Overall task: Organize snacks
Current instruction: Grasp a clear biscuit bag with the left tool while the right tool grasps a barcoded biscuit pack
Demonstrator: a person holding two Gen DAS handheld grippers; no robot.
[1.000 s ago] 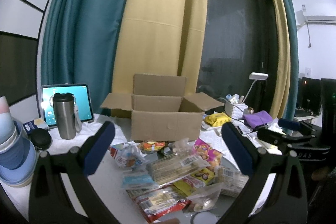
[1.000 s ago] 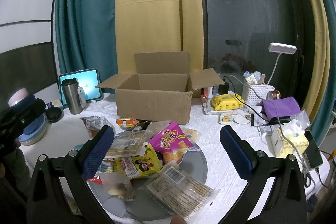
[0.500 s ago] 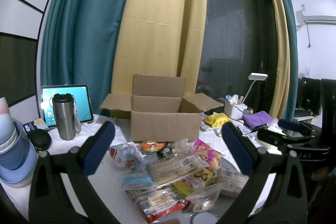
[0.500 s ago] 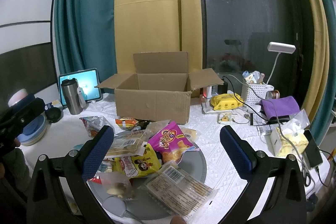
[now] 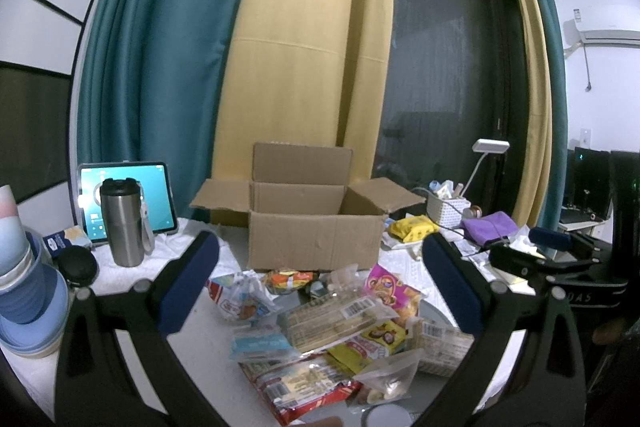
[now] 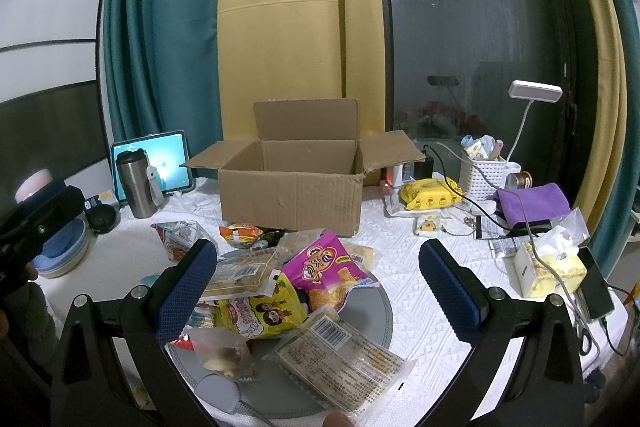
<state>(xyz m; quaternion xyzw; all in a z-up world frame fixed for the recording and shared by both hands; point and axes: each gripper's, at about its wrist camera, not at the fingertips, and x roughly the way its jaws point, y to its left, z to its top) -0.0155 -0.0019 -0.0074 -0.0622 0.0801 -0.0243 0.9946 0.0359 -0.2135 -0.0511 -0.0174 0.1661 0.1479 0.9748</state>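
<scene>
Hovering above the table, both grippers stand with their fingers spread wide and hold nothing. The left gripper (image 5: 318, 291) frames a heap of snack packets (image 5: 340, 323) at lower centre of its frame. The right gripper (image 6: 318, 291) frames the same heap, where a purple packet (image 6: 326, 265) and a yellow packet (image 6: 260, 315) overlap on a grey round tray (image 6: 380, 323) (a clear barcoded packet (image 6: 340, 359) lies nearest the lens). An open cardboard box (image 6: 292, 187) stands just behind the heap at frame centre, flaps out. A steel tumbler (image 5: 122, 221) stands before a tablet (image 5: 90, 203) at middle left.
</scene>
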